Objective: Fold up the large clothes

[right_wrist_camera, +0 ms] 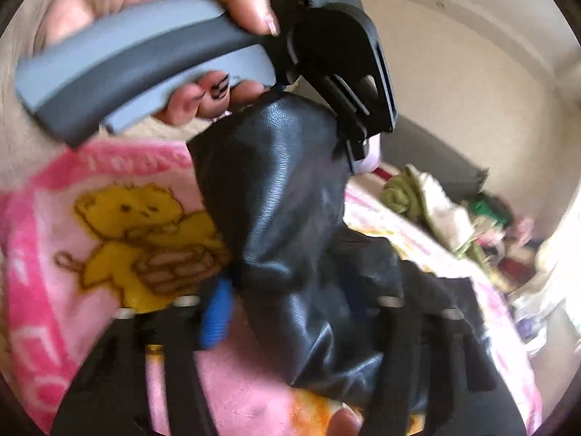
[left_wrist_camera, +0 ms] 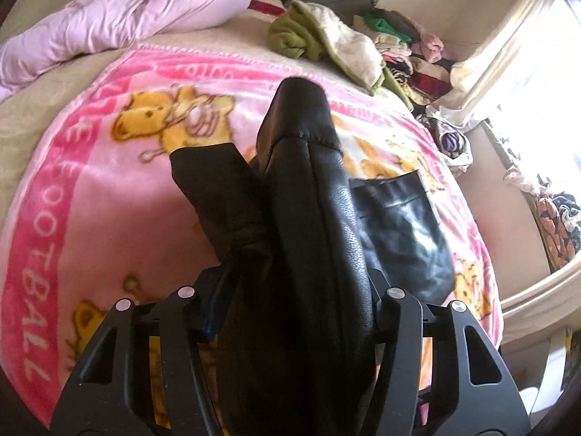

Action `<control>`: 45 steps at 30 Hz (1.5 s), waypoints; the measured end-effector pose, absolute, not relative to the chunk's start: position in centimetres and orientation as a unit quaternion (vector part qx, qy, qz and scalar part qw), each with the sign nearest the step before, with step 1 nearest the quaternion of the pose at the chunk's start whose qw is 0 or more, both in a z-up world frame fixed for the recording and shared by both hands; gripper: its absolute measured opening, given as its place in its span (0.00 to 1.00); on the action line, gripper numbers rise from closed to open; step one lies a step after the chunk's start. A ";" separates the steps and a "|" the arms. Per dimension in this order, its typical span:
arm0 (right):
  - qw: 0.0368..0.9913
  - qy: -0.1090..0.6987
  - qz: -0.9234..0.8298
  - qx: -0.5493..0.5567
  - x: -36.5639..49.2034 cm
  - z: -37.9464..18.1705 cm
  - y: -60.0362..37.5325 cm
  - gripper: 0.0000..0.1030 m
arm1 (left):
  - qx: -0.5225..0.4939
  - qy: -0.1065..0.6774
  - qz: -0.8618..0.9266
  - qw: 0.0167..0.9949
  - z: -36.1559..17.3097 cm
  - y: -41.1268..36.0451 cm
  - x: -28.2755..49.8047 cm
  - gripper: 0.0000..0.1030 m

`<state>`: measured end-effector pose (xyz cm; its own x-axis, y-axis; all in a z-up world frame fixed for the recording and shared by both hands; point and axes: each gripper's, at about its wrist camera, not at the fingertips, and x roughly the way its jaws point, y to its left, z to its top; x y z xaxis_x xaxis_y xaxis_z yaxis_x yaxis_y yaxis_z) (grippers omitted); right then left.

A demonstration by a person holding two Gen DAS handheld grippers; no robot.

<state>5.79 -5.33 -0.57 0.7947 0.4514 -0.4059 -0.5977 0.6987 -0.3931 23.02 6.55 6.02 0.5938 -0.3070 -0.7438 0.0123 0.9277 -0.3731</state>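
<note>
A black leather jacket (left_wrist_camera: 312, 196) hangs bunched between both grippers above the bed. My left gripper (left_wrist_camera: 287, 312) is shut on it, a thick fold running forward from between the fingers, with a sleeve end and a shiny panel drooping to each side. In the right wrist view the jacket (right_wrist_camera: 283, 210) stretches up from my right gripper (right_wrist_camera: 290, 327), which is shut on its lower part beside a blue fingertip pad (right_wrist_camera: 216, 319). The left gripper's handle and the hand holding it (right_wrist_camera: 145, 58) are at the top of that view, pinching the jacket's upper end (right_wrist_camera: 348, 138).
A pink blanket with yellow bear prints (left_wrist_camera: 109, 167) covers the bed. A pink duvet (left_wrist_camera: 127, 11) lies at the far left. A green and cream garment (left_wrist_camera: 326, 40) and piled clothes (left_wrist_camera: 410, 58) sit at the far edge. A bright window (left_wrist_camera: 537, 72) is at the right.
</note>
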 end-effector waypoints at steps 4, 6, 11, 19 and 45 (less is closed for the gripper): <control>0.920 0.141 0.292 -0.218 6.8 1.4 -8.4 0.18 | -0.151 0.433 -0.103 0.882 7.7 3.9 24.0 0.47; 0.924 0.145 0.292 -0.197 7.4 2.1 -9.7 0.16 | -0.142 0.431 -0.107 0.885 8.4 2.2 24.7 0.49; 0.935 0.145 0.278 -0.167 8.9 3.9 -13.1 0.15 | -0.138 0.423 -0.117 0.888 9.5 -1.2 26.1 0.52; 0.948 0.150 0.254 -0.117 11.4 5.5 -19.0 0.15 | -0.137 0.421 -0.146 0.884 9.8 -6.7 29.1 0.57; 0.856 0.376 0.287 0.208 23.4 3.8 -32.9 0.90 | -0.143 0.419 -0.089 0.892 -1.0 -5.9 28.1 0.81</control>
